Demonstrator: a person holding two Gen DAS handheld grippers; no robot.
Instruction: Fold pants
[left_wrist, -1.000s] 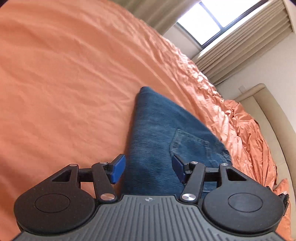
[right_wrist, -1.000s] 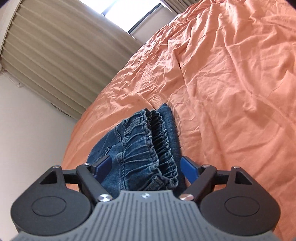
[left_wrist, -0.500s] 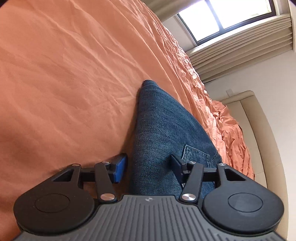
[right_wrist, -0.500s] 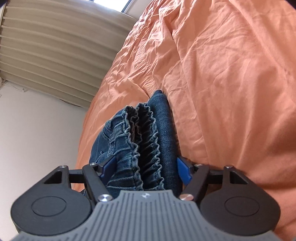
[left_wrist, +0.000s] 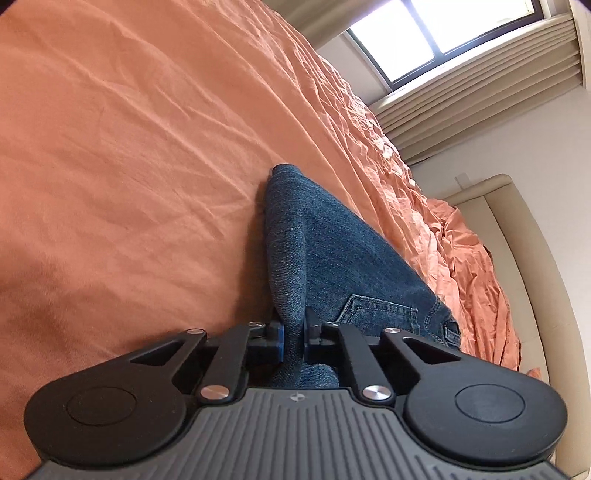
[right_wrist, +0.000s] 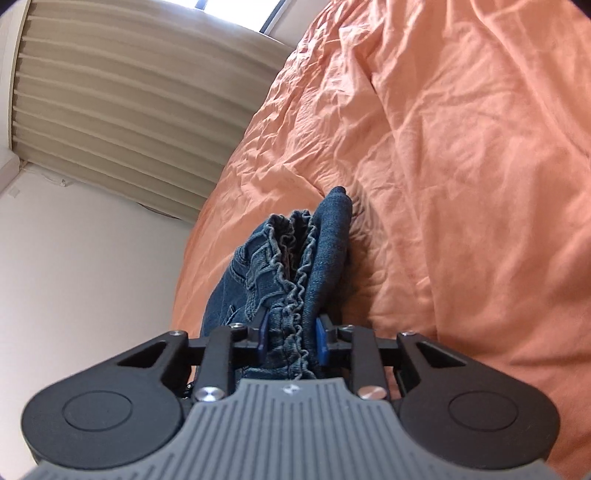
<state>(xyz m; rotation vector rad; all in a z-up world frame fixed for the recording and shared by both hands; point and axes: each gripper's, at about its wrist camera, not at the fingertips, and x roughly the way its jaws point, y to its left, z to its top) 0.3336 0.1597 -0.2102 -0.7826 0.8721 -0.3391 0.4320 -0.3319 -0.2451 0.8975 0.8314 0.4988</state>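
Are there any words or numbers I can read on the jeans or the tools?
No words or numbers can be read.
Left tool: only a tiny round mark on its grey body, not letters.
Right tool: the same tiny mark, too small to read.
Jeans: no tag or label shows.
Sheet: plain orange.

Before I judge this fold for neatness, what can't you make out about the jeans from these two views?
- Left wrist view: the left gripper and its body cover the near end of the jeans.
- Right wrist view: the right gripper covers the waistband end; the legs lie behind the bunched denim.
- Neither view shows the jeans' full outline on the orange bedsheet.
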